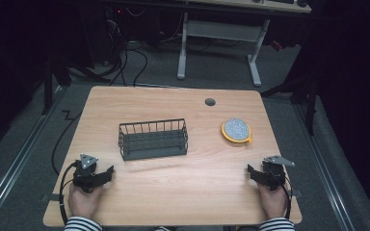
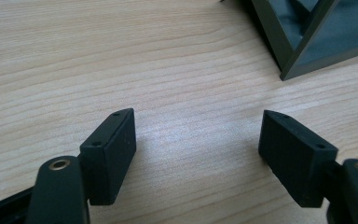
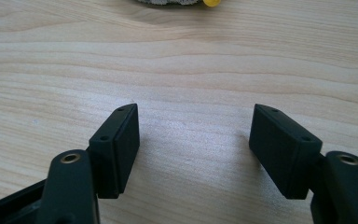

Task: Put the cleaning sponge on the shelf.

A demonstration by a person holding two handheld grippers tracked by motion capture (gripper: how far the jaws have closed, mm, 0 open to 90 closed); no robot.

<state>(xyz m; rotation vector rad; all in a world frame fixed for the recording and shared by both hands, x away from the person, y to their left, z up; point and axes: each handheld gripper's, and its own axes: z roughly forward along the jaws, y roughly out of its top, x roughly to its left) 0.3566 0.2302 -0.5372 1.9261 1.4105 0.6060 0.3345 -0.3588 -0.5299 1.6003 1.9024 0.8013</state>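
Clearly, the things nearest to the grippers are a wire basket [image 1: 153, 139] and a round sponge [image 1: 236, 130]. The wire basket is dark grey, long and rectangular, with thin upright bars along its walls and an open top. It stands on the middle of the wooden table [image 1: 173, 192], a little toward the left. Its inside looks empty; I see only its own floor through the bars. In the left gripper view one lower corner of it [image 2: 307, 42] appears at the upper right, apart from the jaws.

The round sponge is flat, with a grey speckled top and a yellow edge. It lies on the table to the right of the basket, well apart from it. In the right gripper view a small part of it [image 3: 168, 2] shows at the top edge, far from the jaws.

Counting the things: one basket, one sponge, two grippers, and one small dark round hole [image 1: 210, 102] near the far edge of the table.

The left gripper [image 1: 107, 174] rests low at the near left corner of the table, held by a hand [image 1: 83, 199]. Its jaws stand wide open with only bare wood between them. The right gripper [image 1: 251, 173] is at the near right corner, held by the other hand [image 1: 272, 199]. Its jaws are also wide open and grip nothing.
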